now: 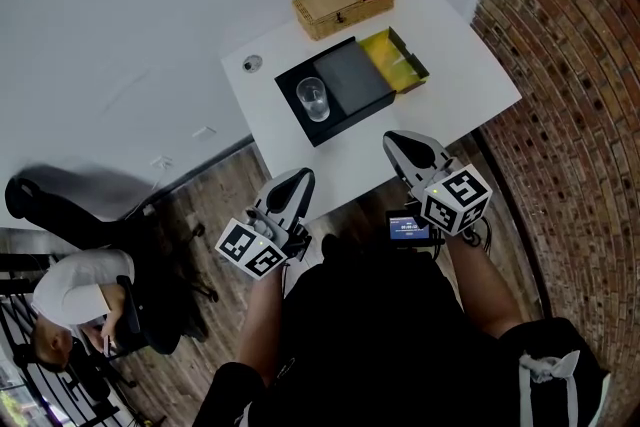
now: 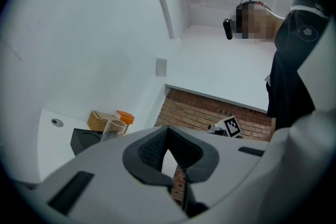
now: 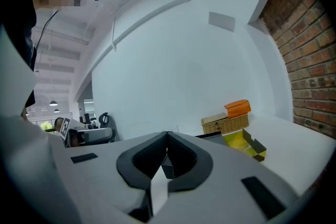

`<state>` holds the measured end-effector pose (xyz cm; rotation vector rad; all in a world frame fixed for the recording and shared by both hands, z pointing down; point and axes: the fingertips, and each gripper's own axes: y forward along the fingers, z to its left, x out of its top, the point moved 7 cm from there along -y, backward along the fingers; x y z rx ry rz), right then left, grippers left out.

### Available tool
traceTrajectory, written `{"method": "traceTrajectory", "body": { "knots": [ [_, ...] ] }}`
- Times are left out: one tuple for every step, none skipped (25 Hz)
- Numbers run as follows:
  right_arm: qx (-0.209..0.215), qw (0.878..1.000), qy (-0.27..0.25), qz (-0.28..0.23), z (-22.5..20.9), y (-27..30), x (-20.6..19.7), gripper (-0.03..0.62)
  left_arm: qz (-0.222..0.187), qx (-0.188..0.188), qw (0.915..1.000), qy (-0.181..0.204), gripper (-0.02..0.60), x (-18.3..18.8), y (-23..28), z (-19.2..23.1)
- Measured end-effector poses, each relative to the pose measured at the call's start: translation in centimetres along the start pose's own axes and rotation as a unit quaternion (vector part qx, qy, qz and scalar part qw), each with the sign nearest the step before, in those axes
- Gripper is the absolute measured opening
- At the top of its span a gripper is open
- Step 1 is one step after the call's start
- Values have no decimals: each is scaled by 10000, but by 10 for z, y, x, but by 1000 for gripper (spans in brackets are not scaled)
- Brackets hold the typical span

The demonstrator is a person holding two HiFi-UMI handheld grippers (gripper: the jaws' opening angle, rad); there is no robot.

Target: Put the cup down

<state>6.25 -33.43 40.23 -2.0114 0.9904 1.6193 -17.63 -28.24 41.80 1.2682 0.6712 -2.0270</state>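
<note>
Cup [image 1: 312,99] upright on black box [image 1: 340,87]; left gripper [image 1: 291,192] and right gripper [image 1: 412,152] closed, empty, short of table [image 1: 470,75].

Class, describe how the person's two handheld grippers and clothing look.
The left gripper and right gripper are light grey, tapered shells with dark inner pads. Each carries a white cube with black square markers. A small lit screen sits beside the right one. The person wears a black top.
</note>
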Motion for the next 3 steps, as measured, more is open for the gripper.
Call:
{"method": "traceTrajectory", "body": {
  "knots": [
    [-5, 10000, 1, -3, 0, 0, 0, 17, 3, -4, 10000, -1, 8, 0, 0, -1],
    [-8, 10000, 2, -5, 0, -1, 0, 15, 6, -9, 10000, -1, 8, 0, -1, -1],
    [-11, 10000, 3, -8, 0, -1, 0, 15, 9, -13, 10000, -1, 8, 0, -1, -2]
  ]
}}
